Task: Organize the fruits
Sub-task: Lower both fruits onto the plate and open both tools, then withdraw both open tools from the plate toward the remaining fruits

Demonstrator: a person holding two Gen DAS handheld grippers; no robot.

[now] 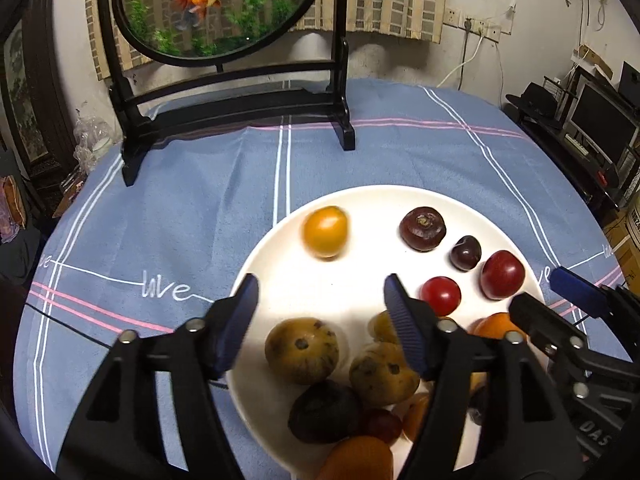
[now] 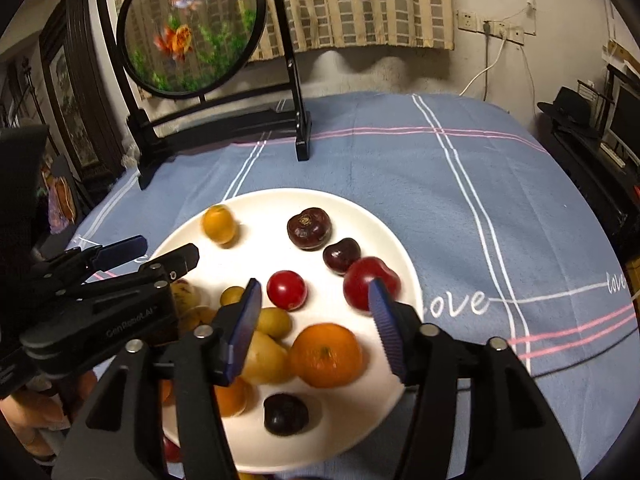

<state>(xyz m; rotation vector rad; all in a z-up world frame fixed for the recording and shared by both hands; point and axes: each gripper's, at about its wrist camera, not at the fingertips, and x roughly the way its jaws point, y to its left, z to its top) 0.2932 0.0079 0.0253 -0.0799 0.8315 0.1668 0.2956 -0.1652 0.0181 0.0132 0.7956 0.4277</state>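
Observation:
A white plate on the blue tablecloth holds several fruits. My left gripper hovers open over the plate's bare middle with nothing between its fingers; a small yellow-orange fruit lies beyond its tips, and two brown spotted fruits and a dark plum lie below. My right gripper is open above the plate. A red cherry tomato shows in its gap, untouched. A larger red fruit sits behind its right fingertip. An orange tangerine lies under the jaws.
A row of dark fruits, a purple one and a dark cherry, lines the plate's far right. A black-framed round goldfish screen stands at the table's back. Each gripper shows at the edge of the other's view. Bare blue cloth surrounds the plate.

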